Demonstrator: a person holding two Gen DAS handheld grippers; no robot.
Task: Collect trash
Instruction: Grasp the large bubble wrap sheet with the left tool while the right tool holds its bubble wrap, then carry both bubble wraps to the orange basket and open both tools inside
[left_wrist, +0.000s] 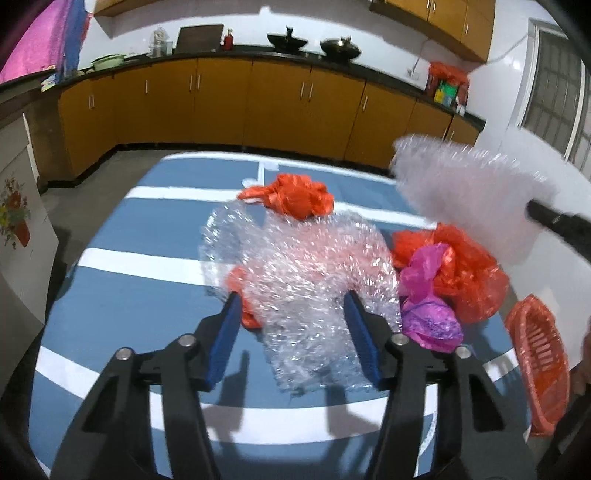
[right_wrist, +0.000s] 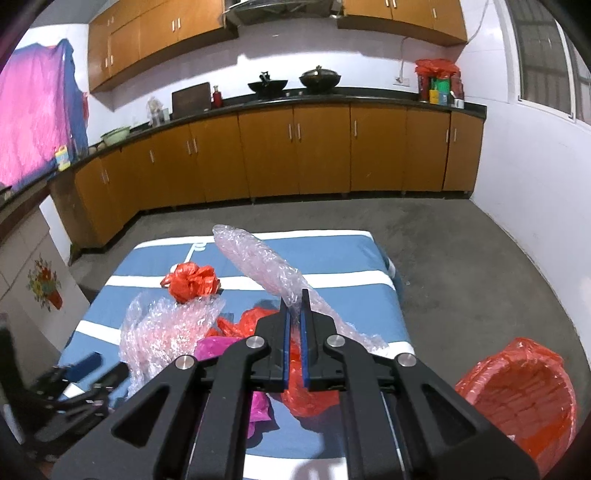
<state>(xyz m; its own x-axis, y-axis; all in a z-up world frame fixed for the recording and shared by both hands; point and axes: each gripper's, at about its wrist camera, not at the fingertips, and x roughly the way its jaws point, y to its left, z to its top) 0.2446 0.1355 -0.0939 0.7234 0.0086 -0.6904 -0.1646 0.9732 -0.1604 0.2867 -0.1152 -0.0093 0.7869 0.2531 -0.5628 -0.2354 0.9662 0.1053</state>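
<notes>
My left gripper (left_wrist: 291, 295) is open, its jaws on either side of a large bubble wrap sheet (left_wrist: 306, 273) lying on the blue striped table (left_wrist: 147, 302). My right gripper (right_wrist: 294, 295) is shut on a second bubble wrap piece (right_wrist: 258, 262) and holds it up above the table; this piece shows blurred in the left wrist view (left_wrist: 472, 192). Crumpled red bags (left_wrist: 291, 197) (left_wrist: 465, 269) and a magenta bag (left_wrist: 428, 299) lie on the table. A red basket lined with a red bag (right_wrist: 524, 398) stands at the table's right.
The table sits in a kitchen with orange cabinets (right_wrist: 295, 155) along the far wall. Grey floor (right_wrist: 461, 258) lies to the right of the table. A white cabinet with a flower sticker (left_wrist: 14, 218) stands at the left.
</notes>
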